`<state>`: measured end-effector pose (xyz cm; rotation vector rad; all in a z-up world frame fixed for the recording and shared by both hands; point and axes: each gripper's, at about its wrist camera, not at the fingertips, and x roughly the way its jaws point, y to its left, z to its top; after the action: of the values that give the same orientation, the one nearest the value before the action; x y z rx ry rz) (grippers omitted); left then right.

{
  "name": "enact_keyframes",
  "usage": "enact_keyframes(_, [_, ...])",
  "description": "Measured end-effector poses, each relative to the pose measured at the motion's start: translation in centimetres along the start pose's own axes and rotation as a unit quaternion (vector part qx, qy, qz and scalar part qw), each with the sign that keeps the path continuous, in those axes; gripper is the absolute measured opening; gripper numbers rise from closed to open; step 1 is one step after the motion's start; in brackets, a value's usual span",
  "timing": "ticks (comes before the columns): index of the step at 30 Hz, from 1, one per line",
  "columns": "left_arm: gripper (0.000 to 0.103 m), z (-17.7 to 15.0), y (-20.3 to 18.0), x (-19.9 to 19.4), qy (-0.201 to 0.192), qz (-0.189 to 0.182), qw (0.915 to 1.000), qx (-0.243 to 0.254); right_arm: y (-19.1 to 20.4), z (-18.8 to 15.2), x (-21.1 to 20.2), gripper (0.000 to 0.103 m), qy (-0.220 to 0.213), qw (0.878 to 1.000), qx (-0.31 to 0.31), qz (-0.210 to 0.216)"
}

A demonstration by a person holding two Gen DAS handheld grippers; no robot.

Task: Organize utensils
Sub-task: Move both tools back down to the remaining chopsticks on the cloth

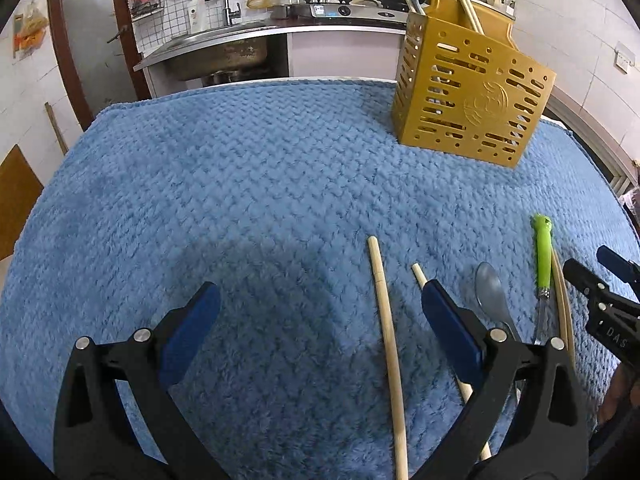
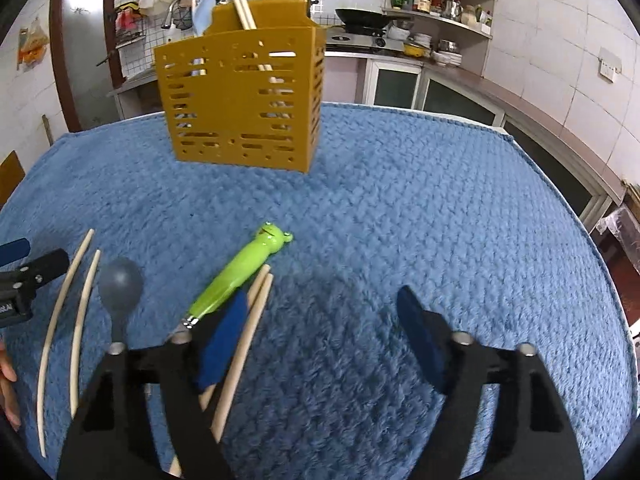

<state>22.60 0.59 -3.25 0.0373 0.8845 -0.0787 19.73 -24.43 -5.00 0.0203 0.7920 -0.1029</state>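
the left tongs point(image 1: 320, 344) are held low over the blue towel point(image 1: 240, 184) that covers the tabletop, spread wide apart and gripping nothing; one pale chopstick point(image 1: 386, 340) lies between the two blue pads, and a second chopstick point(image 1: 419, 274) passes under the right-hand pad, so it is judged that one of these is being lined up for a pick. further right lie a grey spoon point(image 1: 492, 292), bowl away from the camera, and a green frog-headed utensil point(image 1: 542, 252) whose metal end is hidden behind the tongs, with another chopstick point(image 1: 562, 300) just beside it. the right tongs point(image 2: 320, 340) are likewise wide open and empty, held low with the left pad over the green handle's neck and a pair of chopsticks point(image 2: 252, 316) running under it; a grasp appears to be in preparation but nothing is touched for certain. all the loose pieces are laid roughly parallel, pointing toward the far side, which is judged to make them easy to take one at a time. the yellow slotted holder point(image 2: 240, 104) stands upright at the far part of the towel, well apart from the loose pieces. chopsticks and a pale blue spoon-like piece stick out of its top, so the sorting is judged to be partly done. the holder looks rigid, light plastic, with an embossed emblem on one wall.
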Motion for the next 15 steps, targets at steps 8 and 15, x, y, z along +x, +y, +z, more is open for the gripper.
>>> enact_keyframes(8, [0.090,-0.3,-0.7,0.2,0.007,-0.016,0.9998,0.013,0.1,-0.4,0.9,0.054,0.026,0.998,0.026,0.041])
enact_keyframes(15, [0.074,-0.6,-1.7,1.1,0.038,-0.035,0.9982,0.031,0.3,-0.5,0.7,0.045,0.045,0.997,0.033,0.049])
